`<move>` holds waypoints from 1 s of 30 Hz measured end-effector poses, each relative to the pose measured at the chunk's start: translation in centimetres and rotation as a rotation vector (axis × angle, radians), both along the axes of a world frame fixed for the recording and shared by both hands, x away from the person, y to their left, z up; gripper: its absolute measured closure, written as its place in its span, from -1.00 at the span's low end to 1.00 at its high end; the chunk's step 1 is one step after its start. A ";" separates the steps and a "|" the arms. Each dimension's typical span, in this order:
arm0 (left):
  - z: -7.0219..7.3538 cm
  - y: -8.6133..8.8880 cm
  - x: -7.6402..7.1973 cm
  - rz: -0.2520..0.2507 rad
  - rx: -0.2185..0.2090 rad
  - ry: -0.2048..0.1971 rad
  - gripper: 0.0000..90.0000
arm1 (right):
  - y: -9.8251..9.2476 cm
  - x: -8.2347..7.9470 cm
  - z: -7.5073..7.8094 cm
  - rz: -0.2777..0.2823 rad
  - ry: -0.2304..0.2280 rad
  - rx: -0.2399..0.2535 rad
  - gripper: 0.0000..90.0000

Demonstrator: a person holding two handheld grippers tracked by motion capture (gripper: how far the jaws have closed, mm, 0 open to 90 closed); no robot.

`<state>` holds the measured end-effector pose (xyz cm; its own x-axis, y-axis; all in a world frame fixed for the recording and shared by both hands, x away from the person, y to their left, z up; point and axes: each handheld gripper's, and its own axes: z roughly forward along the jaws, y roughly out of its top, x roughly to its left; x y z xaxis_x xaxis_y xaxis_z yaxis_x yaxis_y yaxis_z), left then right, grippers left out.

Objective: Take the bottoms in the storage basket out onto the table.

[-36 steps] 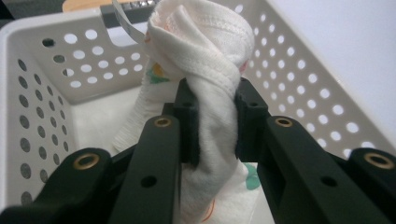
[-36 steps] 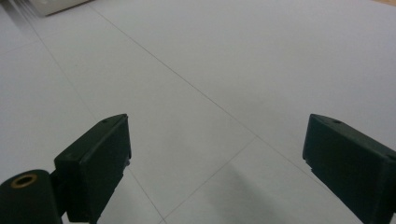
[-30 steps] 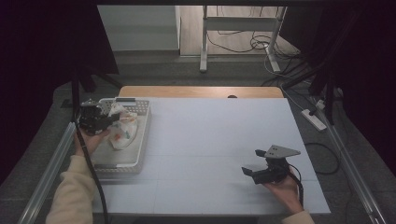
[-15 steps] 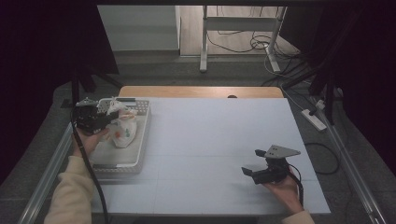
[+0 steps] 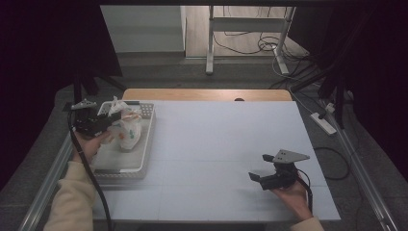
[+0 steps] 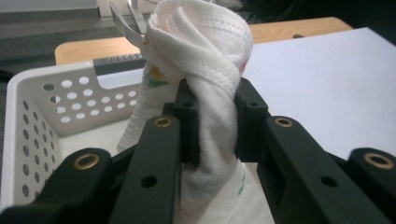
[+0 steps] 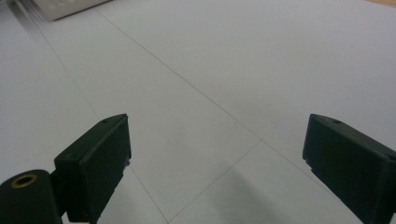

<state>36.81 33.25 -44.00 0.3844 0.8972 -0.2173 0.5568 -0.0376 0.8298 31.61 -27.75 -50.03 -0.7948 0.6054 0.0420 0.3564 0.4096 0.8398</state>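
A white cloth (image 5: 128,131) with small coloured prints hangs bunched over the white perforated basket (image 5: 144,155) at the table's left side. My left gripper (image 5: 113,123) is shut on it. In the left gripper view the black pads pinch the cloth (image 6: 205,70) at its middle, and its folds rise above the left gripper (image 6: 215,127); the basket wall (image 6: 56,102) lies behind. My right gripper (image 5: 258,166) rests low over the white table (image 5: 216,139) near the front right, held by a hand. In the right gripper view the right gripper (image 7: 217,144) stands wide open with bare table between its jaws.
The basket takes up the table's left edge. A wooden strip (image 5: 207,94) runs along the far edge. Beyond it stand a metal stand (image 5: 211,43) and floor cables (image 5: 255,45). A power strip (image 5: 323,123) lies off the right side.
The left gripper has shifted slightly with the cloth, which now hangs more upright over the basket. The right gripper has stayed in place.
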 end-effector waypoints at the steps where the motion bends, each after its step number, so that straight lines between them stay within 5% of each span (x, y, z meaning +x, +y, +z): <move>1: 0.1 0.0 -0.1 -0.003 -0.001 -0.004 0.67 | 0.0 0.0 0.0 0.000 0.001 0.001 -0.82; 30: 2.4 -0.6 -1.6 -0.047 -0.064 -0.094 0.67 | 0.0 0.1 -0.1 -0.002 0.002 -0.005 -0.82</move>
<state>35.24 32.66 -41.64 0.4467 0.8634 -0.2347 0.4757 -0.0070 0.8796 31.66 -27.74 -50.10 -0.7938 0.6068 0.0404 0.3587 0.4134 0.8369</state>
